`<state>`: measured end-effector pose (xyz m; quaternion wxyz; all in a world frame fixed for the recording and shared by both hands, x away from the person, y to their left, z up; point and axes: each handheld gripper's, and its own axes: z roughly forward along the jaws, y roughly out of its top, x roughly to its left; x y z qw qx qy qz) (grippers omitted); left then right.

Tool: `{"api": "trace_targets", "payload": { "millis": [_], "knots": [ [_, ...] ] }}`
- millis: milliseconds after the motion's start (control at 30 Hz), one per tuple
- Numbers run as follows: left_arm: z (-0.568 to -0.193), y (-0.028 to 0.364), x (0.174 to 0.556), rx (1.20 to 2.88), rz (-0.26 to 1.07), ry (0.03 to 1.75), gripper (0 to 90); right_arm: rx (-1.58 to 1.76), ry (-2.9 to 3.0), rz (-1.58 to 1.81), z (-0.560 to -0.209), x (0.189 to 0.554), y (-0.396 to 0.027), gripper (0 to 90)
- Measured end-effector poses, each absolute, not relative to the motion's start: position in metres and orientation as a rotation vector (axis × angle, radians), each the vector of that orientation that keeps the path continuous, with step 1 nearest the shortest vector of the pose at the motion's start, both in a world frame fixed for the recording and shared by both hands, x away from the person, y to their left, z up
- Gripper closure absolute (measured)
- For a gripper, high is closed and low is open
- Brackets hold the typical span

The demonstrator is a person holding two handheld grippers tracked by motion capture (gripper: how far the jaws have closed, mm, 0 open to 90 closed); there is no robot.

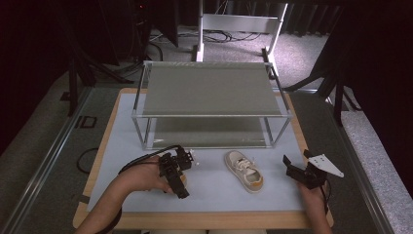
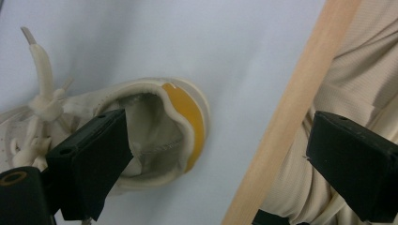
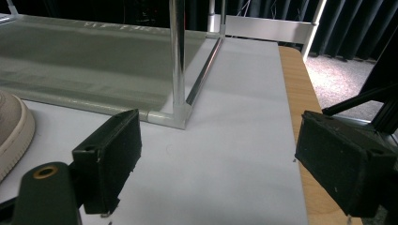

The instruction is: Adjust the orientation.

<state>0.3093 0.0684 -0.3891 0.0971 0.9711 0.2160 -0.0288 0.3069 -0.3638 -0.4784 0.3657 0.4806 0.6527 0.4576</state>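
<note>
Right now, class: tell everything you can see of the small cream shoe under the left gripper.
The small cream shoe with an amber-yellow heel patch looks like a soft fabric or leather sneaker with knotted cream laces and a pale lining. It lies on the pale blue mat near the wooden table edge. The left gripper hovers over it, jaws wide, one jaw at the shoe's opening; whether it touches is unclear.

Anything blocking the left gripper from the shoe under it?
Nothing visible. The left gripper is open just above the shoe, one jaw over its heel opening. Around the heel there is only bare mat.
</note>
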Motion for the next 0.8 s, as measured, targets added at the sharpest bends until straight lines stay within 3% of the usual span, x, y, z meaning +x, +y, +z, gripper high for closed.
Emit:
{"api": "trace_targets", "payload": {
  "millis": [67, 133, 267, 400, 567, 800],
  "knots": [
    [-0.392, 0.068, 0.312, 2.868, -0.097, 0.655, 16.1, 1.235, 1.679, 1.177, -0.478, 0.307, -0.364, 14.3],
    [-0.396, 0.068, 0.314, 2.878, -0.106, 0.658, 17.3, 1.236, 1.68, 1.177, -0.478, 0.307, -0.364, 14.5],
    [-0.404, 0.07, 0.317, 2.892, -0.128, 0.681, 33.8, 1.233, 1.683, 1.176, -0.478, 0.307, -0.364, 14.5],
    [-0.409, 0.07, 0.321, 2.887, -0.169, 0.695, 43.7, 1.232, 1.685, 1.175, -0.478, 0.307, -0.364, 14.6],
    [-0.416, 0.066, 0.325, 2.895, -0.181, 0.702, 47.2, 1.233, 1.686, 1.174, -0.478, 0.307, -0.363, 14.6],
    [-0.424, 0.063, 0.326, 2.942, -0.187, 0.638, 59.4, 1.236, 1.685, 1.174, -0.478, 0.307, -0.364, 14.6]
  ]
}}
